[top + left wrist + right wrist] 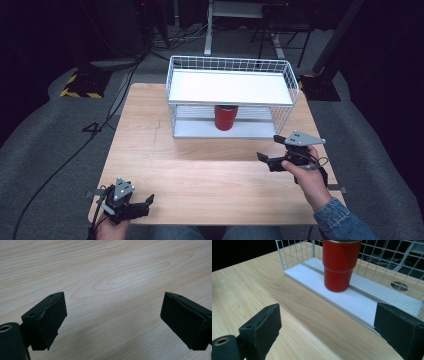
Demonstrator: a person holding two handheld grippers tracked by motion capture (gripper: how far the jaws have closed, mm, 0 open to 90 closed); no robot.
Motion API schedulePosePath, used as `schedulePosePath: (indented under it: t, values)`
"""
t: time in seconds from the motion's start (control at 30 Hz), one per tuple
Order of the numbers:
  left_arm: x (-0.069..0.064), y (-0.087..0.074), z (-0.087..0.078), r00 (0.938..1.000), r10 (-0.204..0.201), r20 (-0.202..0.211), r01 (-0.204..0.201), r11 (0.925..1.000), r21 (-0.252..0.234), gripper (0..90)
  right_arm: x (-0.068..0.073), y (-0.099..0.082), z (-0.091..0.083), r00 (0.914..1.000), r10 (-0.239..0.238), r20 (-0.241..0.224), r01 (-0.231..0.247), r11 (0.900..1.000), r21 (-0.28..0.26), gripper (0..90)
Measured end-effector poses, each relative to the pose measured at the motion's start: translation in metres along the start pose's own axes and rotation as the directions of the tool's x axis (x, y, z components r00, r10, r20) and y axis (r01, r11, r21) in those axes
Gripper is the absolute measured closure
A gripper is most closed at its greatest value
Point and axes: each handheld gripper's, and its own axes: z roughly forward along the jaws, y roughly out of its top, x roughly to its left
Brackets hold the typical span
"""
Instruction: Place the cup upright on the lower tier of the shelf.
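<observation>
Right gripper (268, 150): jaws wide, empty, at table's 4 o'clock.
Left gripper (141, 201): jaws wide, empty, at 7 o'clock.
Red cup (225, 117): upright on white rack's (230, 87) lower shelf, at 12 o'clock.

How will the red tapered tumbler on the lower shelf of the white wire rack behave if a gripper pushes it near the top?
The red tapered tumbler stands upright on a base narrower than its body, so a high push would probably tip it. Its smooth, glossy wall looks rigid and perhaps slippery. Tipped over, it would likely roll in a curve on the white wire rack's lower shelf.
</observation>
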Motion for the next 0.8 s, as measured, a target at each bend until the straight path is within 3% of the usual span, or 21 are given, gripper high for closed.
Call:
schedulePosePath:
  t: [0.2,0.37,0.53,0.8]
  values:
    - [-0.002,0.006,0.009,0.9989,0.045,0.016,-0.045,0.9988,0.021,9.0,-0.005,-0.018,-0.020,0.9999,0.012,0.003,-0.012,0.9994,0.033,8.7]
    - [-0.003,0.010,0.015,0.9983,0.050,0.031,-0.051,0.9983,0.028,9.4,-0.011,-0.035,-0.035,0.9999,0.015,-0.004,-0.014,0.9963,0.085,13.7]
    - [-0.003,0.015,0.022,0.9990,0.033,0.030,-0.034,0.9986,0.041,14.8,-0.016,-0.049,-0.046,0.9989,0.043,0.019,-0.045,0.9947,0.093,14.0]
    - [-0.006,0.023,0.032,0.9975,0.062,0.032,-0.064,0.9966,0.053,15.3,-0.025,-0.076,-0.060,0.9950,0.066,0.075,-0.075,0.9890,0.128,14.0]
